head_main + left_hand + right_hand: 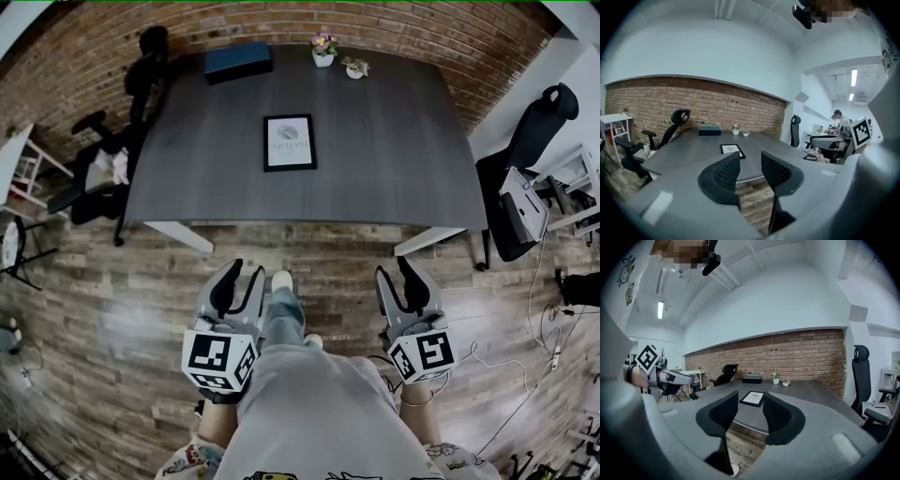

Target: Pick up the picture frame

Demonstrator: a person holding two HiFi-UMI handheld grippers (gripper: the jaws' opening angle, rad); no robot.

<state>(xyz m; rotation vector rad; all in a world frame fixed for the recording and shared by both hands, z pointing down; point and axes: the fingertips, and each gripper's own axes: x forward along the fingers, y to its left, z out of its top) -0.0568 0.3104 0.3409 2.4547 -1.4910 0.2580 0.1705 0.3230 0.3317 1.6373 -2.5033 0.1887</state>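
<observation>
A black picture frame [290,142] with a white print lies flat near the middle of the dark grey table [394,169]. It also shows in the left gripper view as the picture frame [732,150] and in the right gripper view as the picture frame [753,398]. My left gripper [242,274] and right gripper [394,269] hang over the wooden floor, short of the table's near edge. Both stand open with nothing between the jaws, and both point toward the table.
A dark blue box [238,61] and two small potted plants [324,49] stand at the table's far edge by the brick wall. Black office chairs [112,150] flank the table at left and right [536,169]. Cables [525,375] lie on the floor at right.
</observation>
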